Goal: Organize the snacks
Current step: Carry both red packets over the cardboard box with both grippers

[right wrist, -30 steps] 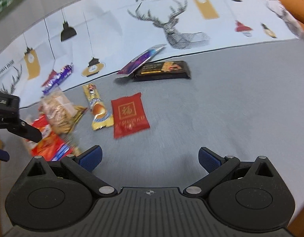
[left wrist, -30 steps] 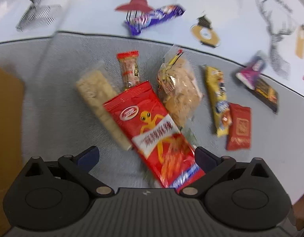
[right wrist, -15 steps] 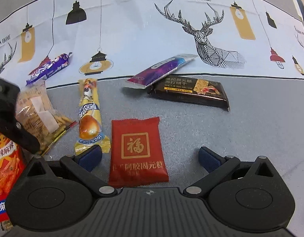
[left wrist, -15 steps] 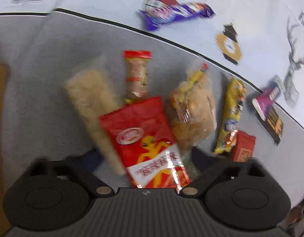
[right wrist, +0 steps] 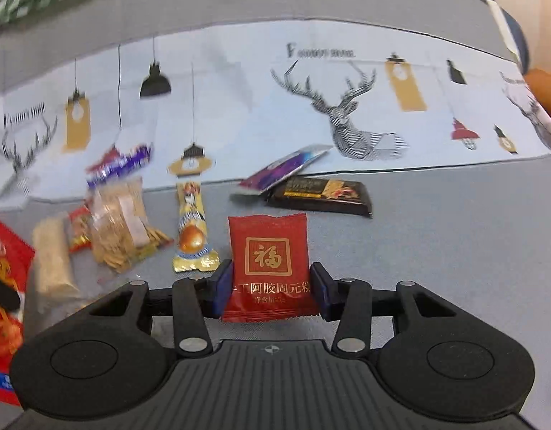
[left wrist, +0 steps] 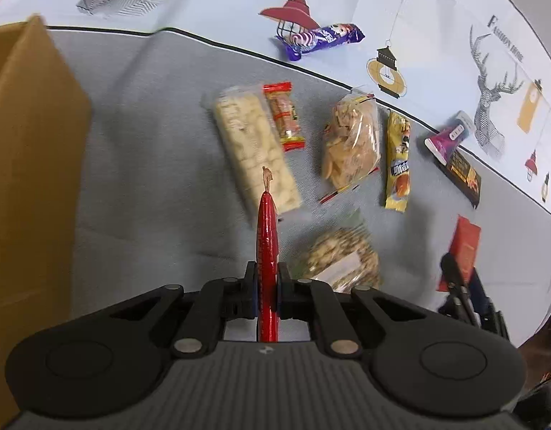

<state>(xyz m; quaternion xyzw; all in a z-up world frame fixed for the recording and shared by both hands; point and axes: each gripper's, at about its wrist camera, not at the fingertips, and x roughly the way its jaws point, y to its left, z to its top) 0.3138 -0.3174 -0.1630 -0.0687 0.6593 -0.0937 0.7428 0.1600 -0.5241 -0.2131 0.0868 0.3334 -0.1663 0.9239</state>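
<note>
Snacks (left wrist: 397, 160): perhaps eight loose, two gripped.

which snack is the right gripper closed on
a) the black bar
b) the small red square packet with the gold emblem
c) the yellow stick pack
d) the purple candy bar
b: in the right wrist view the right gripper has its blue pads pressing both side edges of the small red packet.

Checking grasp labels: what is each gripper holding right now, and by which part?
Left gripper: big red snack bag, pinched flat at one end, seen edge-on. Right gripper: small red packet, fingers just closed on its side edges, lower half.
</note>
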